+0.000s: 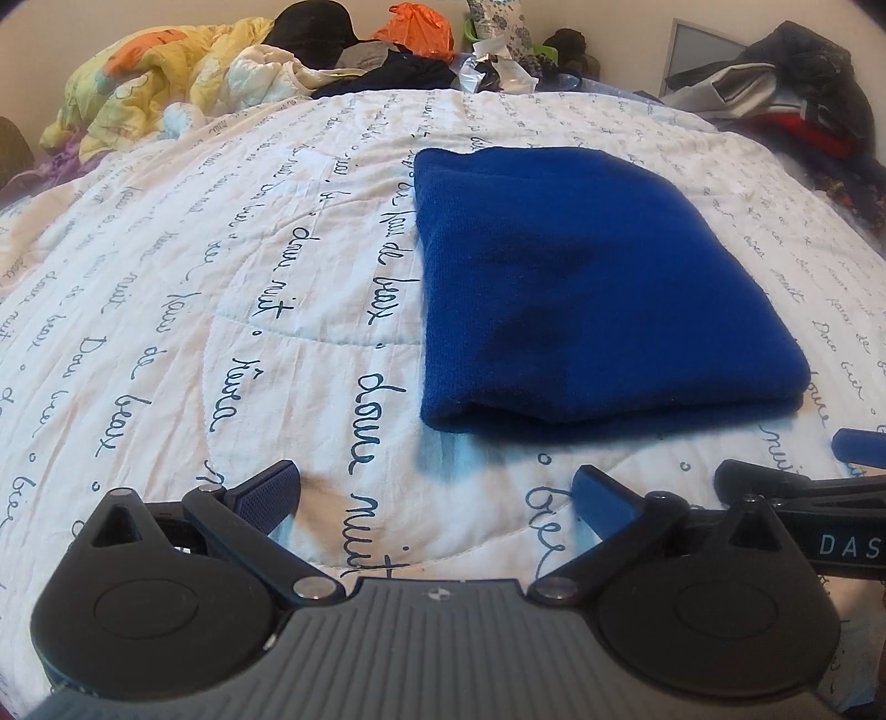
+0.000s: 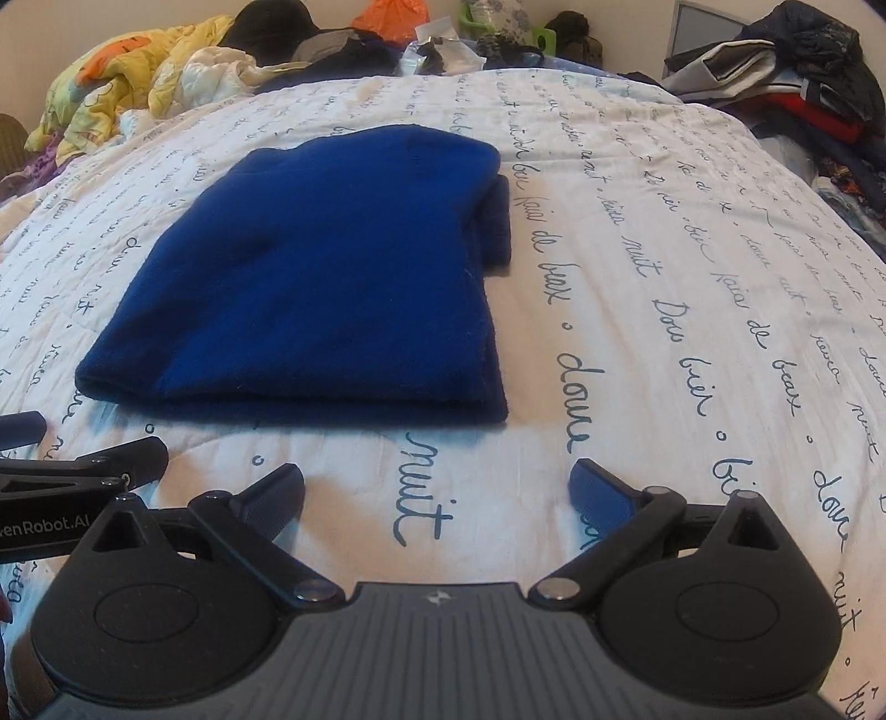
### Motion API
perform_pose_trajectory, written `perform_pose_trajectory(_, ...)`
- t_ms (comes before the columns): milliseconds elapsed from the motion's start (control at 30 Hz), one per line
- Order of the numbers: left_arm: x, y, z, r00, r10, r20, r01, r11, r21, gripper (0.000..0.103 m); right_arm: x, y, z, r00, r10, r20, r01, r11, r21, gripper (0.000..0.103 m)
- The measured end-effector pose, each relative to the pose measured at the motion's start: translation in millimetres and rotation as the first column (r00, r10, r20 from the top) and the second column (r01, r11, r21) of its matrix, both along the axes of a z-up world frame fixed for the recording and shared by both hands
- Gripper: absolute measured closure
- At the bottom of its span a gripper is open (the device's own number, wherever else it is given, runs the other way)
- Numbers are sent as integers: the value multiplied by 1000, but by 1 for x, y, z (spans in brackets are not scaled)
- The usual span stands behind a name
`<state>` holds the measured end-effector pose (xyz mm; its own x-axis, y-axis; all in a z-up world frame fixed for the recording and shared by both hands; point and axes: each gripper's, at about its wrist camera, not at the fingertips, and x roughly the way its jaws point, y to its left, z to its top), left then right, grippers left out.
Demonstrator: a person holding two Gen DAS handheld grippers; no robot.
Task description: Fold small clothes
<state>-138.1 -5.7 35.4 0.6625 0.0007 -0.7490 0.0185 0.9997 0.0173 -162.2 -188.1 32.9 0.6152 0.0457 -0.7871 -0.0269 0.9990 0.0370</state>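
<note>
A blue knit garment [image 1: 587, 293] lies folded flat on the white quilt with script writing [image 1: 221, 310]. In the right wrist view the garment [image 2: 315, 282] sits ahead and left, with a cuffed part sticking out at its far right. My left gripper [image 1: 437, 487] is open and empty, just short of the garment's near edge. My right gripper [image 2: 437, 487] is open and empty, also just short of the near edge. Each gripper shows at the side of the other's view, the right one in the left wrist view [image 1: 797, 487] and the left one in the right wrist view [image 2: 83, 471].
A yellow blanket [image 1: 144, 83], dark clothes and an orange bag [image 1: 415, 27] are heaped along the far edge of the bed. A pile of dark and red clothes [image 1: 797, 94] sits at the far right.
</note>
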Motion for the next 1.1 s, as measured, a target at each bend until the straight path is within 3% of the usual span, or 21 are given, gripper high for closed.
perform_pose_trajectory(1100, -1, -1, 1, 1000, -13, -15, 13, 1000, 4, 0, 2, -2, 0, 1000, -8, -8, 8, 1000, -1, 0)
